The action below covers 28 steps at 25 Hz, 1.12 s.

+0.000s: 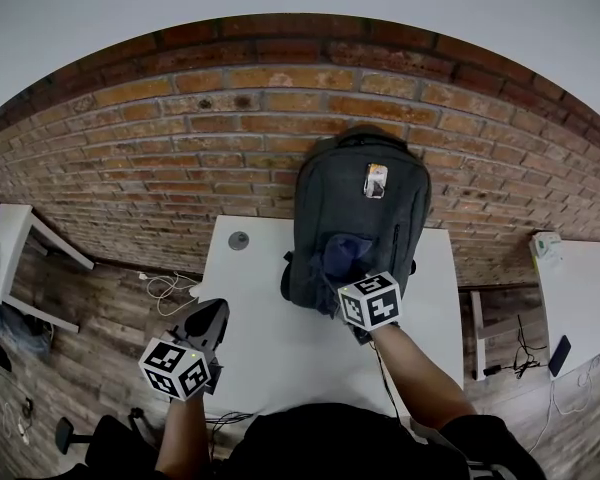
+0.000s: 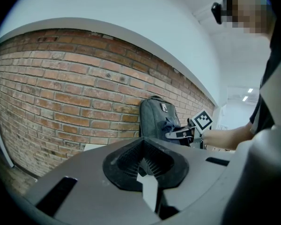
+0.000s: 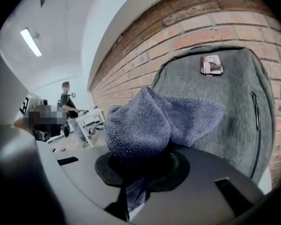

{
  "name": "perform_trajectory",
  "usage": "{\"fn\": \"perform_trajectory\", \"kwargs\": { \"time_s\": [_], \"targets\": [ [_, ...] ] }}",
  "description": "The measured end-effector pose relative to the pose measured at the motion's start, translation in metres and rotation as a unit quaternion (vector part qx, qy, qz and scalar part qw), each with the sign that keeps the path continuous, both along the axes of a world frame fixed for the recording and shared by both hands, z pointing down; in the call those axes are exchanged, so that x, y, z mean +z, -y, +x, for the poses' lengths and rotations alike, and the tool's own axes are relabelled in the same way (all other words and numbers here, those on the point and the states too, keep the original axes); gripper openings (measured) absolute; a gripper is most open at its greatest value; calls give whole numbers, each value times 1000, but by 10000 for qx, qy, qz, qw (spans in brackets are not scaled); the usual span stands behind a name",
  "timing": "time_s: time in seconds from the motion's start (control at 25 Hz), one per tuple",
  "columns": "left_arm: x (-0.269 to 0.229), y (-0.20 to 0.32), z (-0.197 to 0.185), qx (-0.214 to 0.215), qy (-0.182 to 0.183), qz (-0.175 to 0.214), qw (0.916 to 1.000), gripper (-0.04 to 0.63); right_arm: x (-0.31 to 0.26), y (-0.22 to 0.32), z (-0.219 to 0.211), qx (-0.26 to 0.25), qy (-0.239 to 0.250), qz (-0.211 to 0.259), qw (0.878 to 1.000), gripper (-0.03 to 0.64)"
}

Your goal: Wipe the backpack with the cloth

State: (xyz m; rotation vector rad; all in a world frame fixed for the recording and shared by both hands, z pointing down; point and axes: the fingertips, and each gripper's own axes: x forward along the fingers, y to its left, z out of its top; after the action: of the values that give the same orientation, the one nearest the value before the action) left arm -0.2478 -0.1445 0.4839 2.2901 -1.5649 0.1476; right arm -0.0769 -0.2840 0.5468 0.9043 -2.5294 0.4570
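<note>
On the white tabletop, a grey fabric backpack is leant against a red brick wall, its label patch unreadable. A blue-grey knitted cloth is gripped by the right tongs at its front. The left tongs are closed and empty.

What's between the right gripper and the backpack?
The blue cloth, bunched in the right gripper's jaws, in front of the backpack; clearest in the right gripper view.

Upright grey backpack, bunched blue cloth against its front.
</note>
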Motion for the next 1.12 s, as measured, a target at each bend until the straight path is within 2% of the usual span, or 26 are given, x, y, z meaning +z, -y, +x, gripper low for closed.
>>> {"fn": "perform_trajectory", "kwargs": {
  "time_s": [0.36,0.64,0.88,1.12],
  "targets": [
    [0,-10,-17,-85,20,-33,10000,-5,-72,69,-7,325,105,502,9982,64],
    [-1,-10,-30,-61,29,-7,10000,-6,-113,110,-26,339,-96,881,9955,64],
    [4,-11,-45,-66,1,-64,10000,-5,-143,144,-33,570,-44,1071,9926,64],
    [9,-11,-49,102,-4,-109,9999,-5,-156,162,-36,848,142,1059,9906,64]
  ]
}}
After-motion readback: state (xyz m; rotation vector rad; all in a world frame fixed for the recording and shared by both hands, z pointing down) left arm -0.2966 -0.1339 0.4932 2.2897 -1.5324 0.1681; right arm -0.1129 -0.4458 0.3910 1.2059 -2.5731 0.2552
